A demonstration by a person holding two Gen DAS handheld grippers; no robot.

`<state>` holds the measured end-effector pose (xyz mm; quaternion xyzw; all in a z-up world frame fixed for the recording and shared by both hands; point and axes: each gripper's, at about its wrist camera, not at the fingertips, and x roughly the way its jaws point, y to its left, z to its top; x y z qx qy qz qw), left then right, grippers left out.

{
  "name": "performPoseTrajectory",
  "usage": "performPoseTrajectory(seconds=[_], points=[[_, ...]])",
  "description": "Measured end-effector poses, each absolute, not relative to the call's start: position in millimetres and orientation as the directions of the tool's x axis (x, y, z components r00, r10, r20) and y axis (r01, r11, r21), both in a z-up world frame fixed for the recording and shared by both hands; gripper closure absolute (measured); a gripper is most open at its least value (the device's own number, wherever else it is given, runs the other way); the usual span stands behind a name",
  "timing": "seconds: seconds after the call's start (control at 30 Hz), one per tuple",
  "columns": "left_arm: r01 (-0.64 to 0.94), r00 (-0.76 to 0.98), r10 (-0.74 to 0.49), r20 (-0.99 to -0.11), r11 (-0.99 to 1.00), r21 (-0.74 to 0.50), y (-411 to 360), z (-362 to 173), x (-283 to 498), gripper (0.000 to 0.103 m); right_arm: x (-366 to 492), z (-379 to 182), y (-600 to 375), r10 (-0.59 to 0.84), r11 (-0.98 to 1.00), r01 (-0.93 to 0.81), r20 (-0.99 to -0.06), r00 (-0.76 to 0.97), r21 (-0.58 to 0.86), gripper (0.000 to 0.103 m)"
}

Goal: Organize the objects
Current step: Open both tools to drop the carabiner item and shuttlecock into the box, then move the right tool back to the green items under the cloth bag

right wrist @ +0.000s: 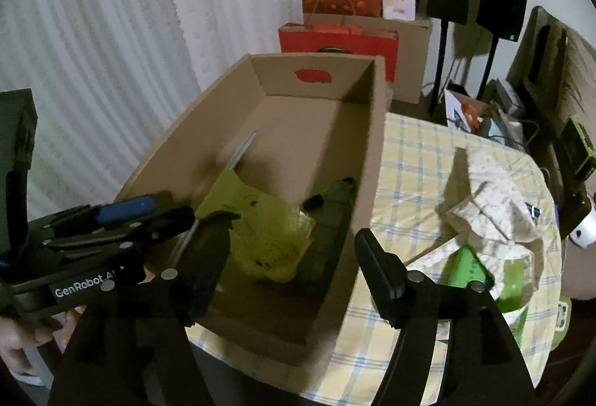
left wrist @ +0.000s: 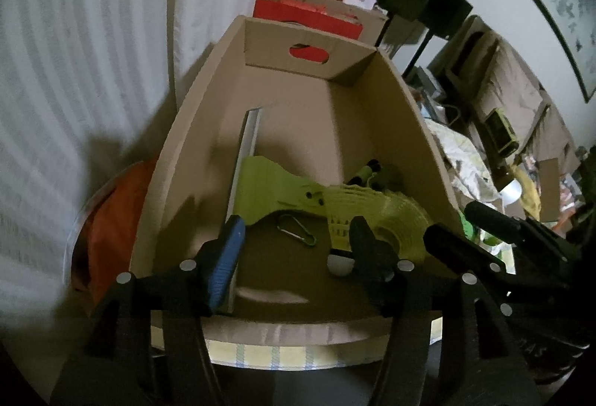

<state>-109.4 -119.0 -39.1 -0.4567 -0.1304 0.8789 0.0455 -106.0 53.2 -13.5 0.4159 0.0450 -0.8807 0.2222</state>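
Both grippers sit over the near end of the cardboard box [left wrist: 372, 115], pointing down into it. Left gripper [left wrist: 294, 249]: jaws spread, nothing between them; the green tool [left wrist: 275, 190] and the small carabiner [left wrist: 298, 229] lie on the box floor just ahead of its tips, and a metal ruler [left wrist: 246, 152] runs along the box wall by its left finger. Right gripper [right wrist: 290, 257]: also spread and empty, one finger over the box, the other outside it above the checked table [right wrist: 417, 160]. A dark green item [right wrist: 331, 219] lies in the box between its fingers. Looks like the drop-in step is finished: several things are in the box, nothing pinched. Still loose on the table, off to the right of the right gripper: crumpled cloth [right wrist: 495, 197] and a green packet [right wrist: 471, 270] partly under it. Next move, my guess: lift the right gripper clear of the box wall, swing right, come down on the packet or cloth. Cloth is floppy, so pinch a fold, not an edge.
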Motion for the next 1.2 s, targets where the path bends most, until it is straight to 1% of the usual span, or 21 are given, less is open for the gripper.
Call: performPoseTrajectory(seconds=[0.13, 0.23, 0.33, 0.6, 0.7, 0.8, 0.97, 1.2], points=[[0.025, -0.585, 0.214, -0.782, -0.959, -0.281, -114.2, -33.8, -105.9, 0.033, -102.7, -9.2, 65.3, -0.351, -0.904, 0.413, -0.745, -0.567, 0.112, 0.03], [0.008, -0.585, 0.227, -0.779, -0.958, -0.285, -108.1, -29.9, -104.1, 0.024, -102.3, -6.4, 74.3, -0.341, -0.912, 0.394, -0.74, -0.58, 0.111, 0.028], [-0.007, -0.594, 0.209, -0.777, -0.967, -0.255, -99.8, -25.6, -101.6, 0.021, -101.0, -3.9, 83.7, -0.329, -0.919, 0.379, -0.735, -0.592, 0.107, 0.026], [-0.034, -0.6, 0.214, -0.771, -0.97, -0.242, -83.6, -18.2, -97.1, 0.02, -94.9, 1.9, 108.3, -0.288, -0.938, 0.339, -0.724, -0.627, 0.08, 0.022], [-0.045, -0.611, 0.223, -0.76, -0.968, -0.248, -78.7, -15.4, -94.9, 0.005, -92.8, 2.9, 119.7, -0.273, -0.944, 0.32, -0.718, -0.64, 0.073, 0.02], [-0.06, -0.62, 0.239, -0.747, -0.964, -0.258, -72.6, -11.5, -92.1, 0.005, -93.3, 2.8, 133.3, -0.275, -0.949, 0.301, -0.714, -0.643, 0.094, 0.018], [-0.076, -0.632, 0.231, -0.74, -0.968, -0.238, -59.2, -7.5, -90.8, 0.002, -93.9, 1.2, 156.8, -0.261, -0.958, 0.262, -0.715, -0.648, 0.112, 0.017], [-0.115, -0.633, 0.257, -0.73, -0.964, -0.24, -37.6, -4.7, -90.3, 0.001, -92.9, 1.6, 195.8, -0.184, -0.977, 0.203, -0.719, -0.671, 0.062, 0.016]])
